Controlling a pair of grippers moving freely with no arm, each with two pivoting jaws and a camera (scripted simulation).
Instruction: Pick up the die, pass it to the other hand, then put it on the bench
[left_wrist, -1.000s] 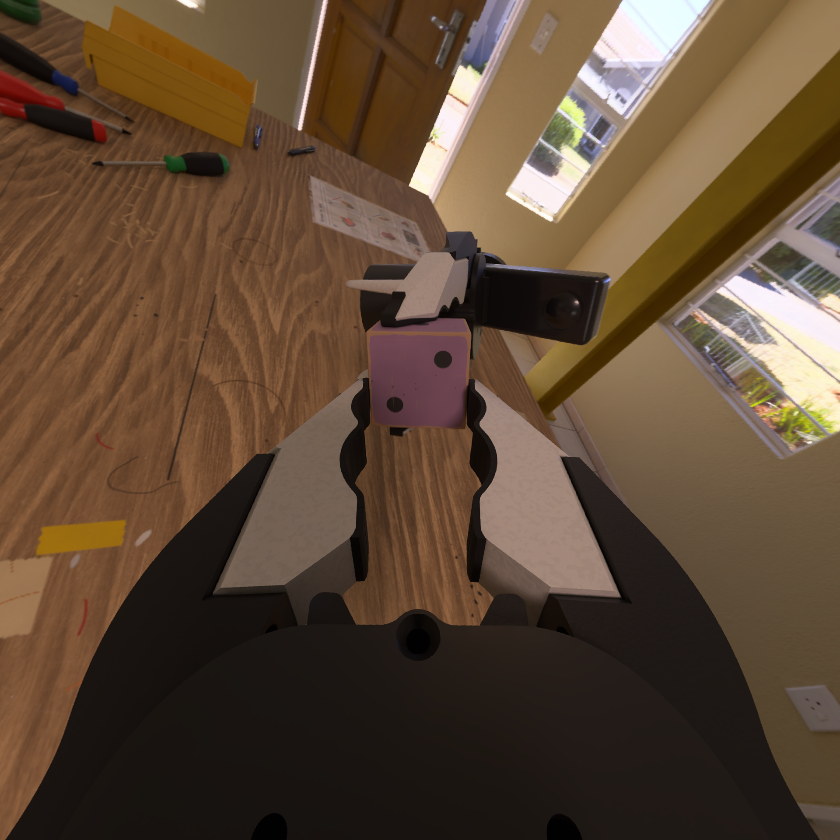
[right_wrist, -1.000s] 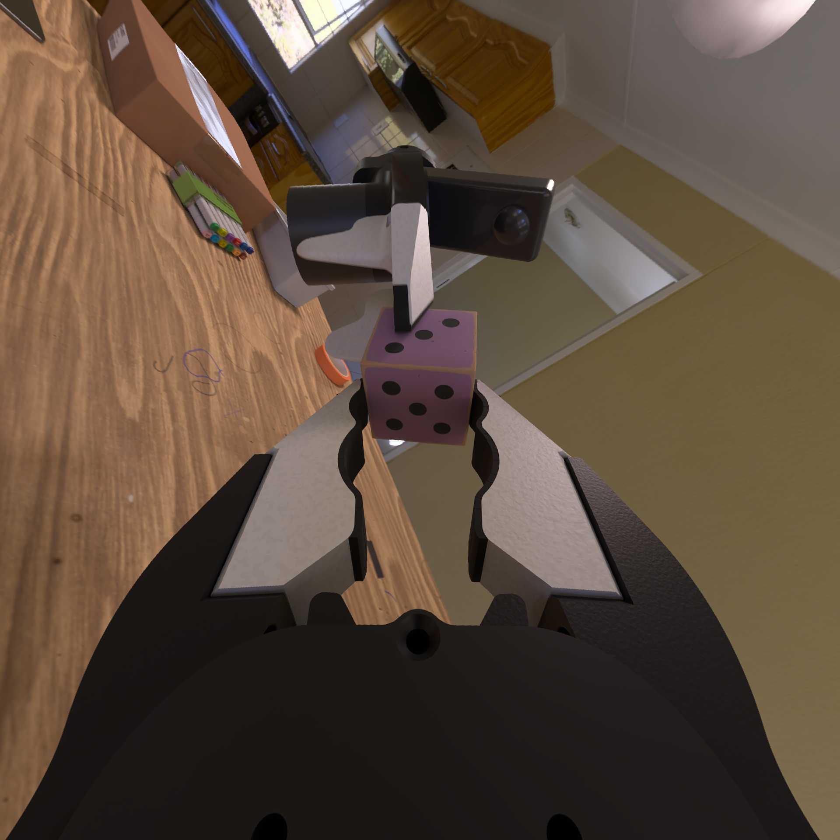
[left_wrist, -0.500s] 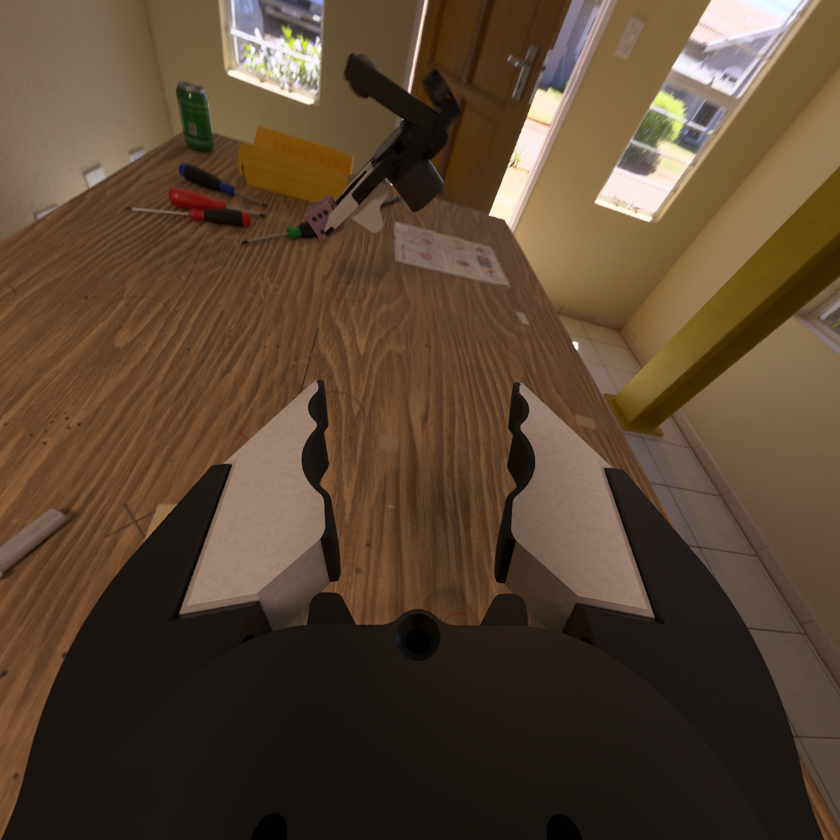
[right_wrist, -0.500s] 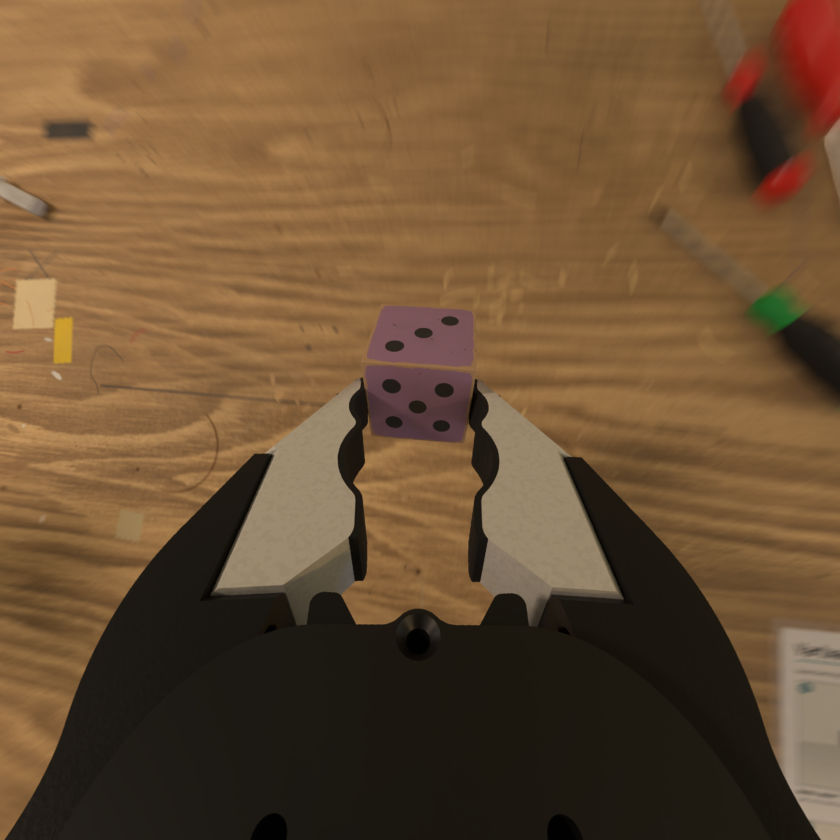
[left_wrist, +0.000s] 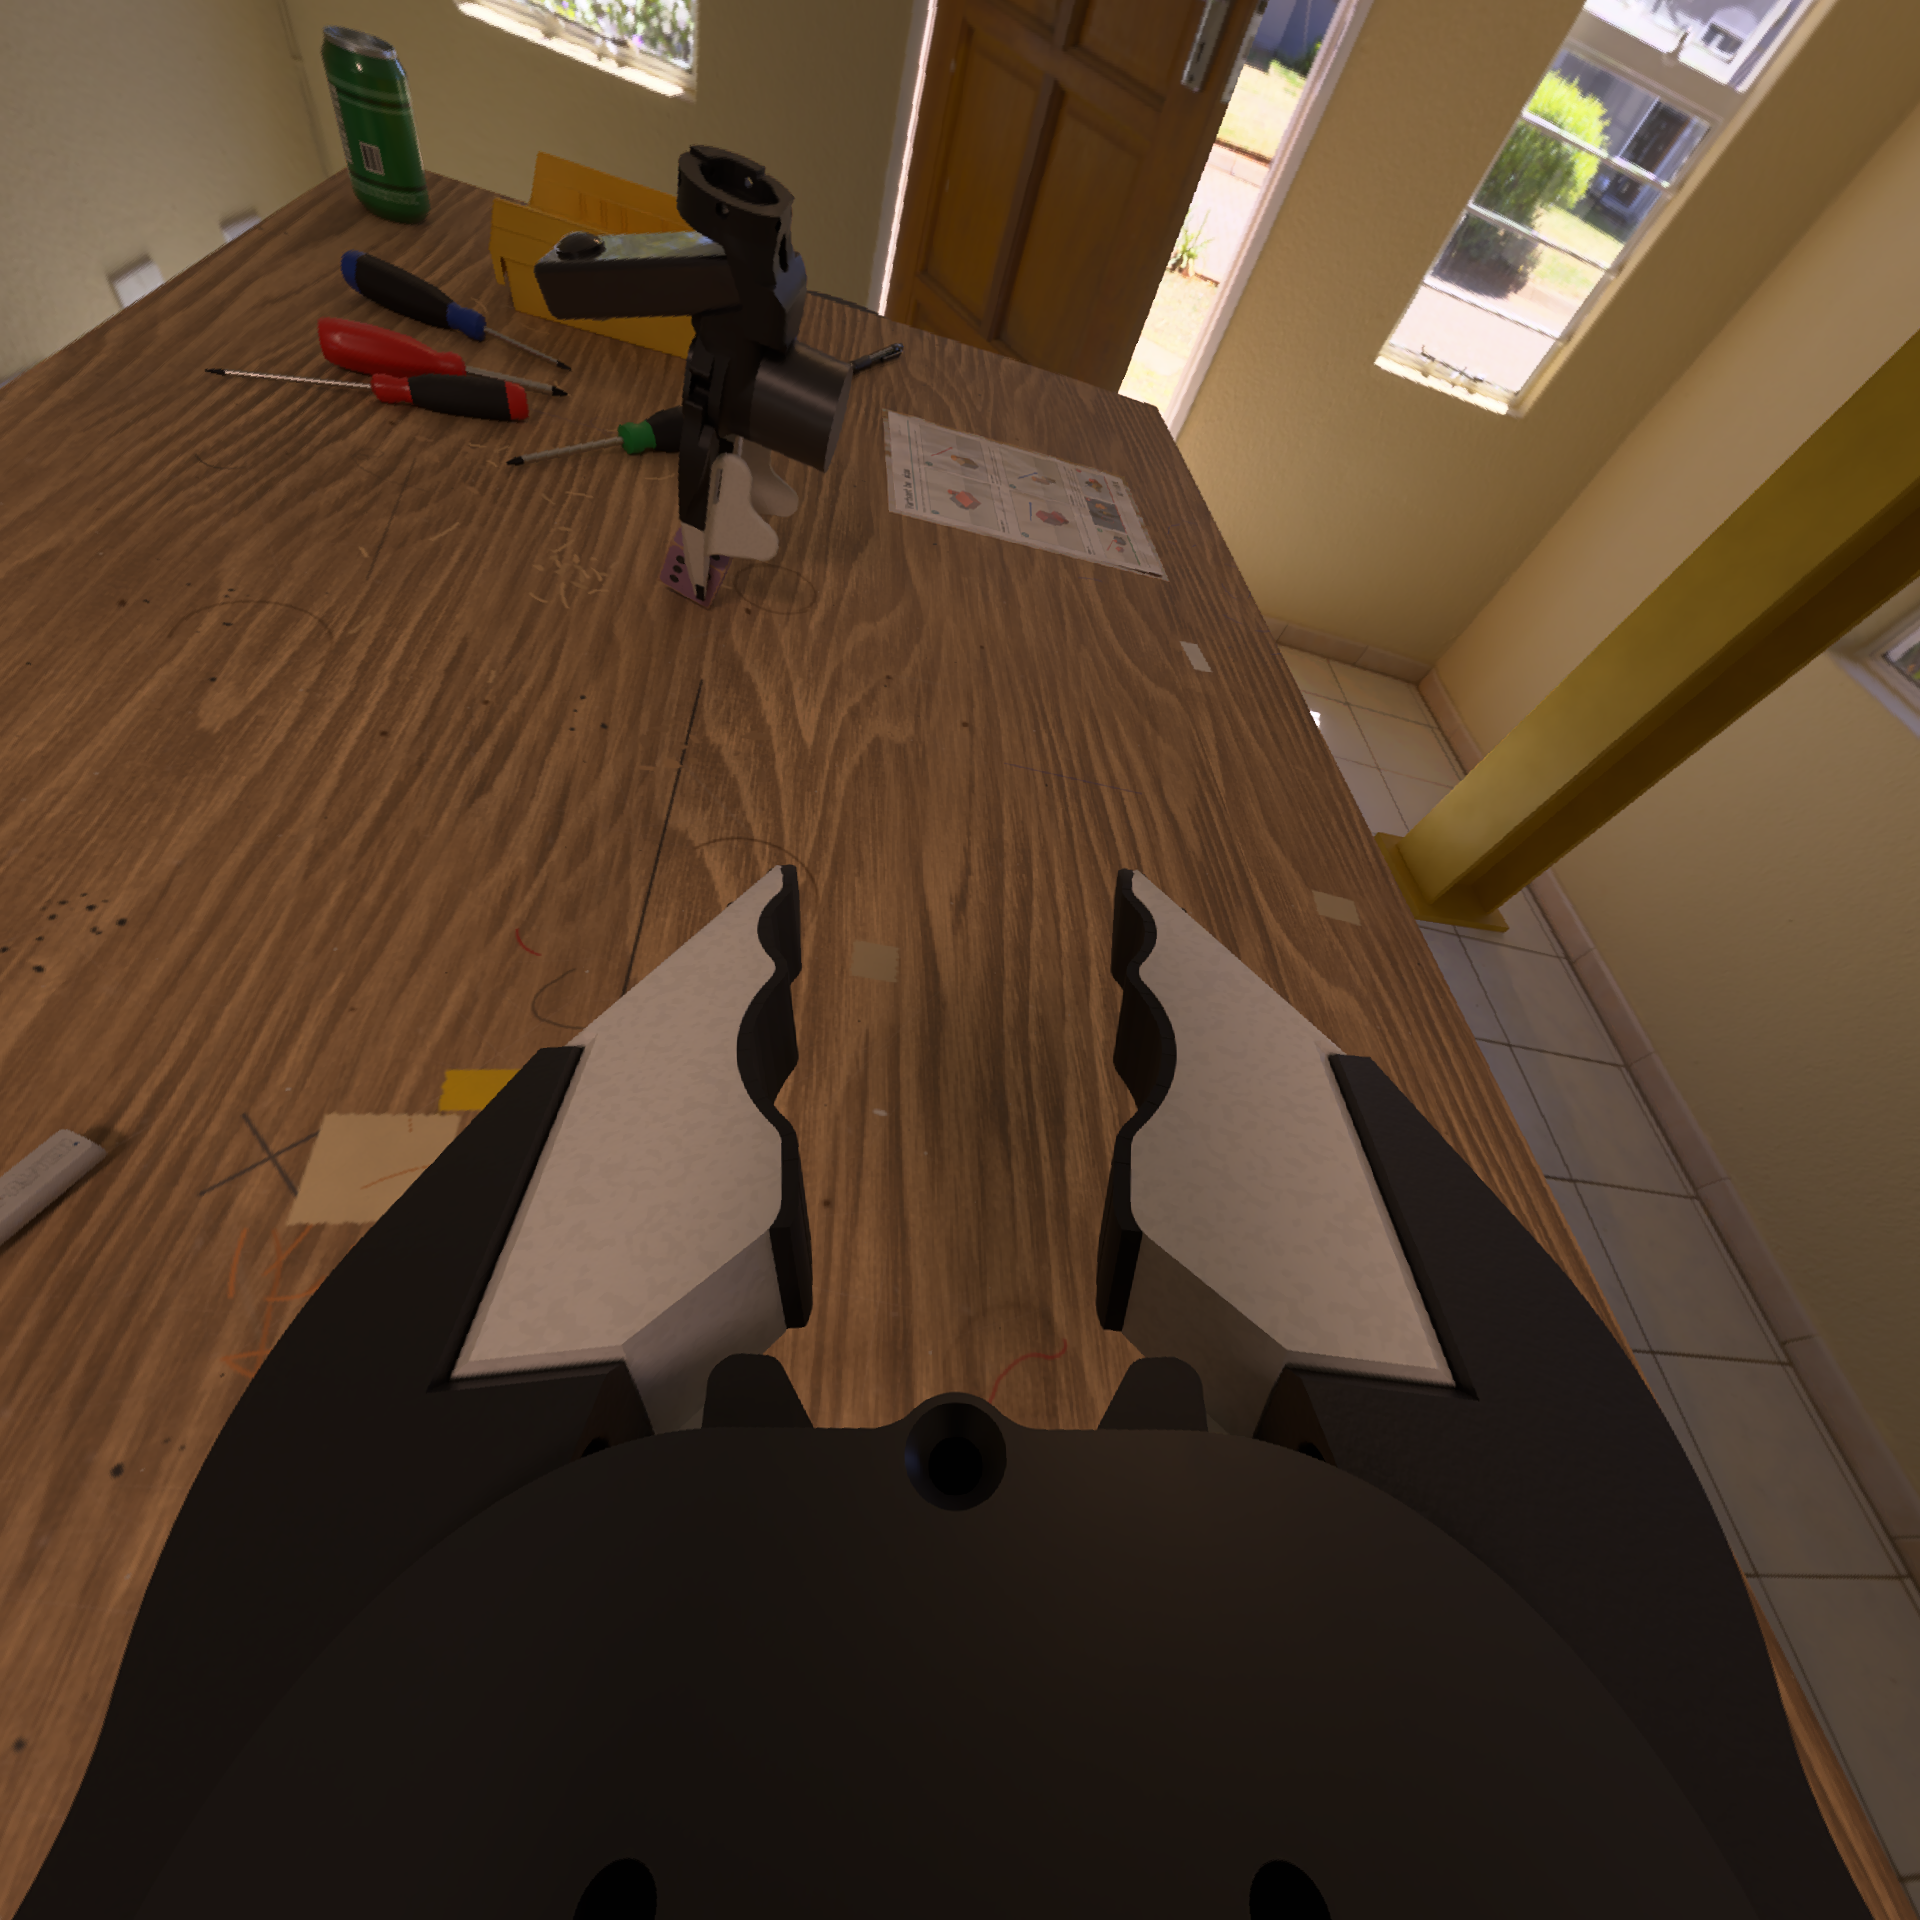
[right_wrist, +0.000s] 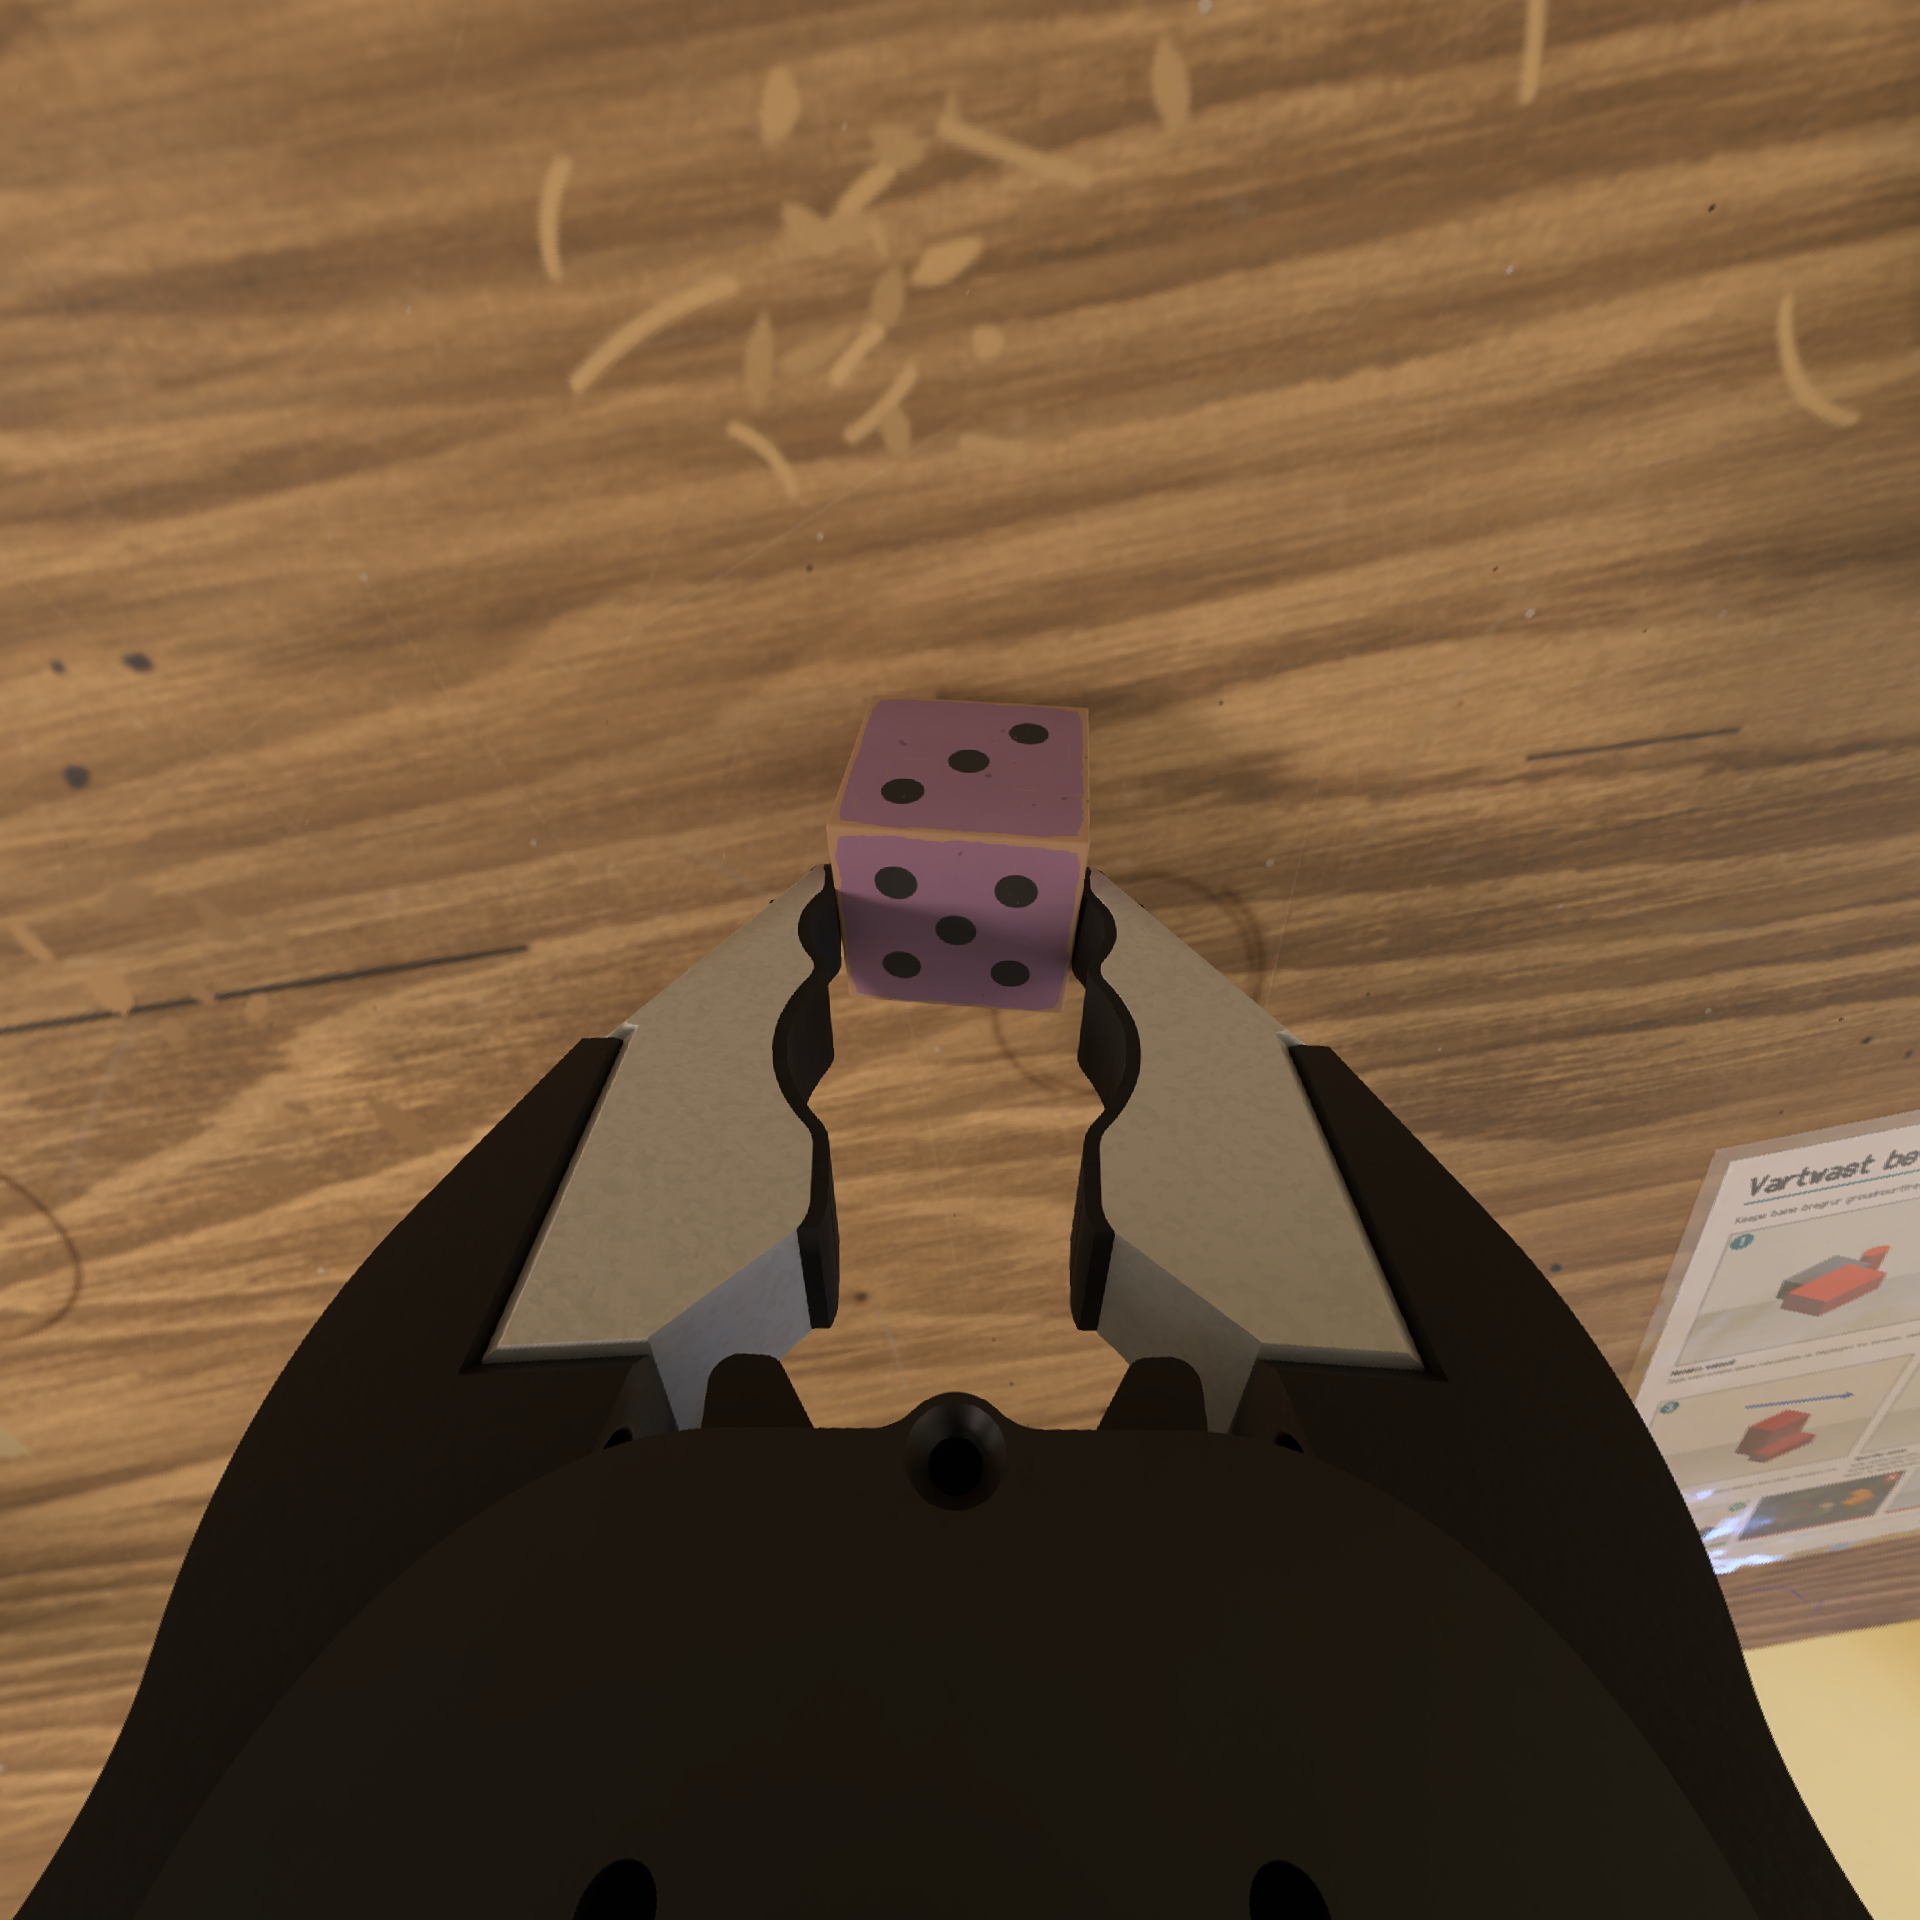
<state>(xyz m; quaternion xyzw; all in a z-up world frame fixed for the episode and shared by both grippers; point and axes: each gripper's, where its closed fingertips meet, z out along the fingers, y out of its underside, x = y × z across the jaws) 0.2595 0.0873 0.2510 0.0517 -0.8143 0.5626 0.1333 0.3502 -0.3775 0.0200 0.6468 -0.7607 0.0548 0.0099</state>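
The die (right_wrist: 966, 769) is a purple cube with black dots. My right gripper (right_wrist: 956, 894) is shut on it, fingertips pressing its two sides, pointing straight down at the wooden bench (right_wrist: 416, 623). In the left wrist view the right gripper (left_wrist: 707, 556) stands upright over the far middle of the bench (left_wrist: 935, 727), with the die (left_wrist: 681, 571) at the bench surface; I cannot tell whether it touches. My left gripper (left_wrist: 956, 883) is open and empty, well back from the die, above the near part of the bench.
Several screwdrivers (left_wrist: 416, 364), a green can (left_wrist: 374, 125) and a yellow box (left_wrist: 582, 239) lie beyond the die. A printed sheet (left_wrist: 1018, 499) lies right of it, and also shows in the right wrist view (right_wrist: 1808, 1330). The bench's right edge (left_wrist: 1403, 831) drops to a tiled floor.
My left gripper let go of the die, opened and drew back. My right gripper carried the die away, turned to point down and lowered it to the bench.
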